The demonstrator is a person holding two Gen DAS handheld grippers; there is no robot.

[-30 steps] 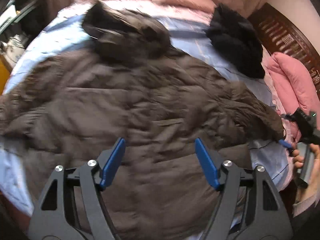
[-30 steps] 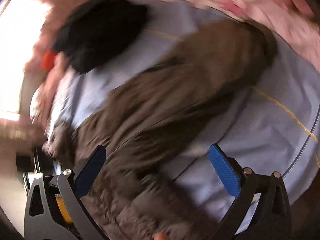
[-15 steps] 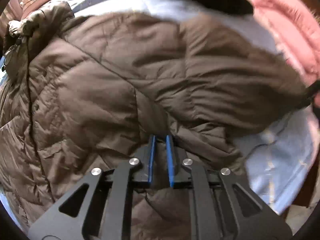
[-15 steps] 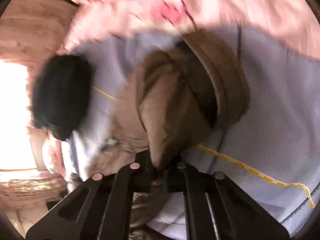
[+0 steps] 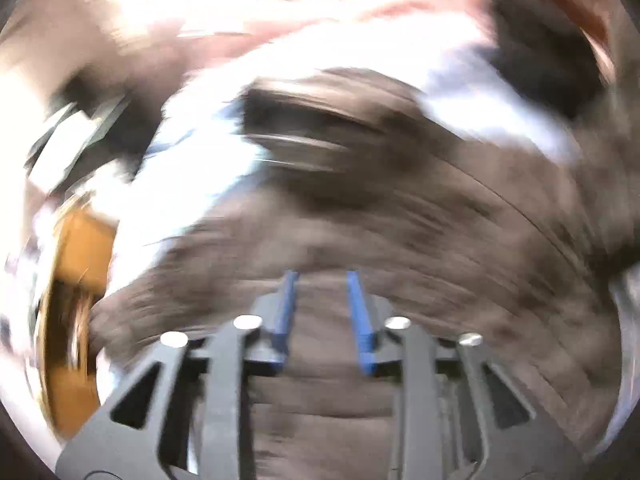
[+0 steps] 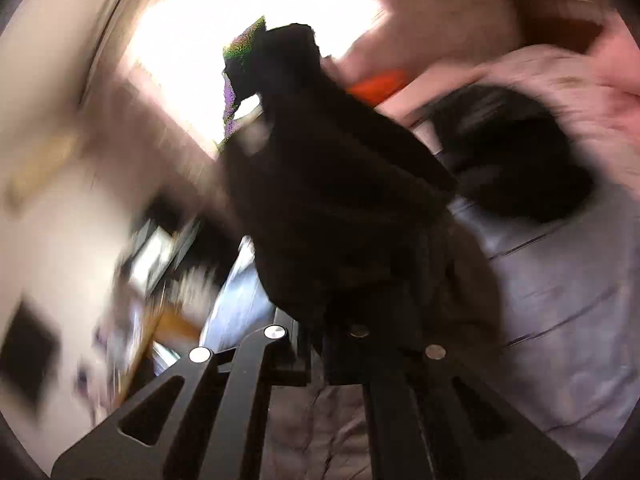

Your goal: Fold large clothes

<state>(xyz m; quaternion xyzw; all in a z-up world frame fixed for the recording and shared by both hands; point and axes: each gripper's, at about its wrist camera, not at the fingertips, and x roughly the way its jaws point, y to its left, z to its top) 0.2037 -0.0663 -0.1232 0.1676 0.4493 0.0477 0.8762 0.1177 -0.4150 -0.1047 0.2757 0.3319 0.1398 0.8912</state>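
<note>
The brown puffer jacket (image 5: 420, 220) lies spread on the pale blue bed sheet (image 5: 192, 184); the left wrist view is heavily blurred. My left gripper (image 5: 322, 312) is over the jacket, its blue pads a little apart with brown fabric showing between them. My right gripper (image 6: 316, 344) is shut on the jacket's sleeve (image 6: 320, 200), which it holds up so that it looks dark against the bright window.
A black garment (image 6: 520, 160) lies on the sheet (image 6: 560, 300) at the right. Pink bedding (image 6: 580, 80) and an orange item (image 6: 380, 84) lie at the far side. An orange-brown piece of furniture (image 5: 76, 300) stands beside the bed at left.
My right gripper, shut on the sleeve, has lifted it and swung it over. My left gripper's pads have parted somewhat and the gripper has swung toward the hood side.
</note>
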